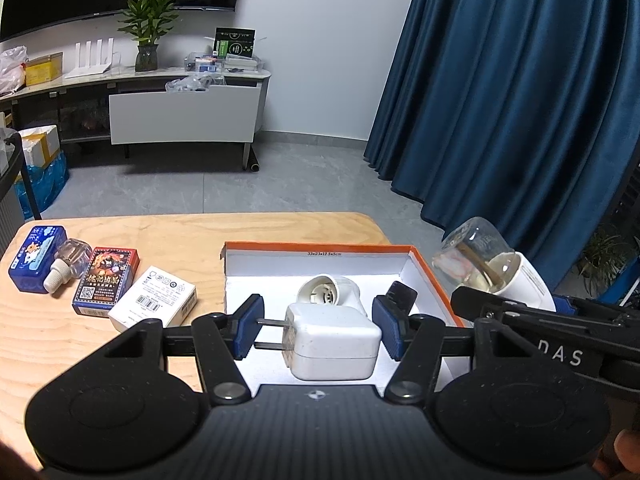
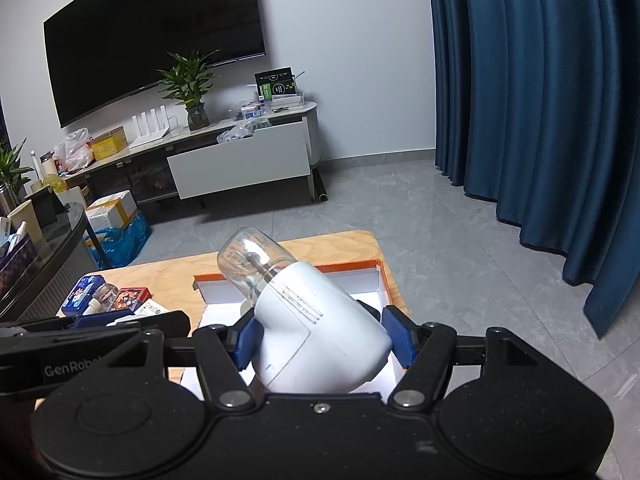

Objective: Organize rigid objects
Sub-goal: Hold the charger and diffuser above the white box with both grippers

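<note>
Left wrist view showed the left gripper (image 1: 318, 330) clamped end to end on a stiff white charger (image 1: 334, 342) over the orange-rimmed box (image 1: 424, 258), while the right gripper (image 2: 322, 340) squeezed the plastic body of a fragile-looking glass-bottled vaporizer (image 2: 320, 328) above it, sensibly clear of the glass.

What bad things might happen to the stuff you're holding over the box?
The right gripper holds the white device tilted, so its clear bottle might slip out. The left gripper grips the white charger by its prong tips, so it might twist loose and hit the socket piece in the box.
</note>
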The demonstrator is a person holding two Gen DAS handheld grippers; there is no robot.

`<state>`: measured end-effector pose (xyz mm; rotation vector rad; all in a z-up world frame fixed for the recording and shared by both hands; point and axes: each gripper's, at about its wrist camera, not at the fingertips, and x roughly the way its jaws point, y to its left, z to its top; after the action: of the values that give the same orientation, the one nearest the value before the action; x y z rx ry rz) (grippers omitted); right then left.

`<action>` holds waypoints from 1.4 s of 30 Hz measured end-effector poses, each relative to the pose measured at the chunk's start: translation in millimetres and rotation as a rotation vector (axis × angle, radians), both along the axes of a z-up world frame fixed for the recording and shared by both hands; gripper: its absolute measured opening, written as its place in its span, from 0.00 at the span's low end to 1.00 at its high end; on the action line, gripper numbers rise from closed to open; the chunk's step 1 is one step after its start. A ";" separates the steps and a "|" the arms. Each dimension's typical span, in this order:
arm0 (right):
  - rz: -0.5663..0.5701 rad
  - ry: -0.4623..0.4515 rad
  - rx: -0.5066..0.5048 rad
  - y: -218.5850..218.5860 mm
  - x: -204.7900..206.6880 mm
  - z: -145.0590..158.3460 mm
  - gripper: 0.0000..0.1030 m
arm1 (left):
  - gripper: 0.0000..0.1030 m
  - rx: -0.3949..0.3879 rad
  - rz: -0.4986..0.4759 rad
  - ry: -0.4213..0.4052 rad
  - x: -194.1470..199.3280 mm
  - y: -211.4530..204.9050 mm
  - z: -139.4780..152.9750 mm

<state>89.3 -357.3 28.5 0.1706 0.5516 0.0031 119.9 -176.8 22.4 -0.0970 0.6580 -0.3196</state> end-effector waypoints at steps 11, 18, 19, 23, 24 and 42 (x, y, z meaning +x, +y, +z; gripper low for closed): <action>0.001 0.004 -0.003 -1.0 1.5 -0.6 0.76 | 0.59 0.001 0.003 0.000 0.0 -2.4 0.3; 0.003 0.011 -0.008 -1.0 4.3 -2.1 0.76 | 0.59 0.001 0.004 0.000 -0.5 -3.2 0.8; 0.003 0.011 -0.008 -1.0 4.4 -1.9 0.76 | 0.59 0.001 0.004 0.000 -0.4 -3.4 0.6; 0.004 0.013 -0.011 -0.8 5.0 -2.0 0.76 | 0.59 0.000 0.004 0.001 -0.5 -3.2 0.6; 0.004 0.014 -0.013 -0.3 5.8 -2.0 0.76 | 0.59 0.000 0.004 0.001 -0.5 -3.2 0.6; -0.001 0.018 -0.021 0.7 9.3 -3.0 0.76 | 0.59 -0.001 0.002 0.003 0.6 -4.2 -1.8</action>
<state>98.5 -356.6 25.5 0.1509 0.5688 -0.0054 120.5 -181.1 20.7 -0.0994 0.6609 -0.3184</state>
